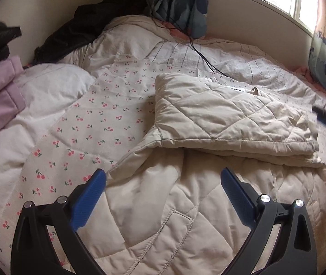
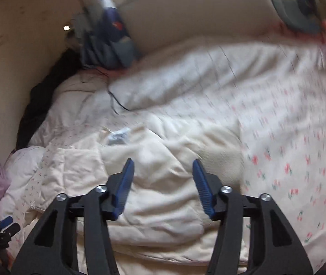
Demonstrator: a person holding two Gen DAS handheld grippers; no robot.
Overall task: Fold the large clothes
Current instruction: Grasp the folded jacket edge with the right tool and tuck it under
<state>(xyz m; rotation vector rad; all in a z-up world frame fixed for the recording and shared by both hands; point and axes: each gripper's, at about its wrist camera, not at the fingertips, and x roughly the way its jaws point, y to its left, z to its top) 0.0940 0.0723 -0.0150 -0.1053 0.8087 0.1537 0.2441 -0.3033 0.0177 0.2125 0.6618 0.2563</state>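
Above the half-folded quilted jacket (image 1: 220, 114), both grippers (image 1: 163, 183) (image 2: 163, 178) hang spread, gripping nothing.

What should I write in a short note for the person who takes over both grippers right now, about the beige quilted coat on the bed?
Left gripper: open, holding nothing, over the lower part of the beige quilted coat.
Right gripper: open, holding nothing, above the coat; its view is blurred.
Coat lies on the cherry-print bedding.
Done: one part is already folded over on top.
Left: the lower part with the pocket lies unfolded near the grippers; probably fold it up next, then neaten.
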